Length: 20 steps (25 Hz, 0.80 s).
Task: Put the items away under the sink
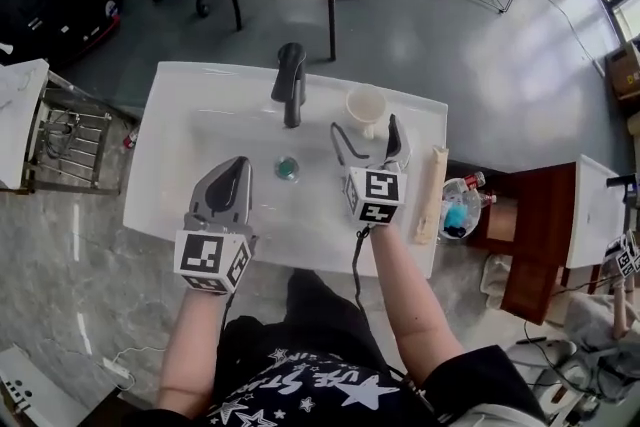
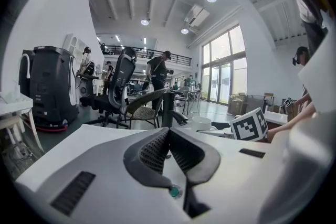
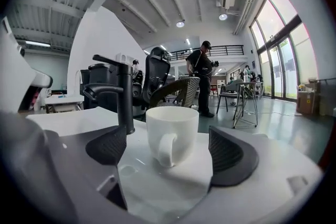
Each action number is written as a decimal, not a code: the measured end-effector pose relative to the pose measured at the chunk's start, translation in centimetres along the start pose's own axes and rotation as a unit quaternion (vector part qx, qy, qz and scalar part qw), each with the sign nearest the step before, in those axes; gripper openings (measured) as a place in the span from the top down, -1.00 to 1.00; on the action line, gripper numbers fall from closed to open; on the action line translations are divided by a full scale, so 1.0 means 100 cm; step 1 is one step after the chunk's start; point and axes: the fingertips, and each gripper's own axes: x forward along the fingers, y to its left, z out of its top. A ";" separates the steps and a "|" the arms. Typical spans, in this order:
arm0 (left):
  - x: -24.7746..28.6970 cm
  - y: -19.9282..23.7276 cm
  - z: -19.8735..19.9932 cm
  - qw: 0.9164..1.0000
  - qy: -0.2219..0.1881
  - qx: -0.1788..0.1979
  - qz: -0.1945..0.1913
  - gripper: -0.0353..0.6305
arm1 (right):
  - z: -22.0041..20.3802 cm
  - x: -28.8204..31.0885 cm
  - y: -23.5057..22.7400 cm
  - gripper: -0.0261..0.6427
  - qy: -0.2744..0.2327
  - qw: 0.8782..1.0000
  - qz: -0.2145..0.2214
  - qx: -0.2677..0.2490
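The left gripper [image 1: 238, 165] hangs over the front edge of the sink top [image 1: 180, 90], left of the middle, its jaws pressed together on nothing. The right gripper [image 1: 364, 127] reaches in further right with its jaws spread wide. The white mug [image 3: 171, 131] stands upright just ahead of their gap, near the back edge, handle toward the gripper, touched by neither pad. The black faucet [image 1: 290, 80] rises at the back edge, left of the mug. A pale stick [image 1: 432, 195] lies along the right edge.
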 end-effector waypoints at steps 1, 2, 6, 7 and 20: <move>0.002 0.001 0.000 1.000 0.000 0.000 0.001 0.87 | -0.002 0.003 0.001 -0.44 0.000 1.000 0.003 -0.009; 0.004 0.003 0.000 1.000 0.001 -0.001 0.002 0.87 | -0.003 0.006 0.002 -0.44 0.000 1.000 0.006 -0.018; 0.011 0.009 -0.002 1.000 0.007 -0.004 0.008 0.87 | 0.001 0.019 0.001 -0.44 -0.011 0.999 0.003 -0.035; 0.012 0.010 -0.003 1.000 0.008 -0.005 0.008 0.87 | 0.003 0.021 -0.001 -0.44 -0.013 0.999 0.001 -0.036; 0.022 0.004 -0.015 1.000 0.025 -0.004 -0.006 0.87 | 0.009 0.048 -0.008 -0.44 -0.010 0.999 -0.010 -0.039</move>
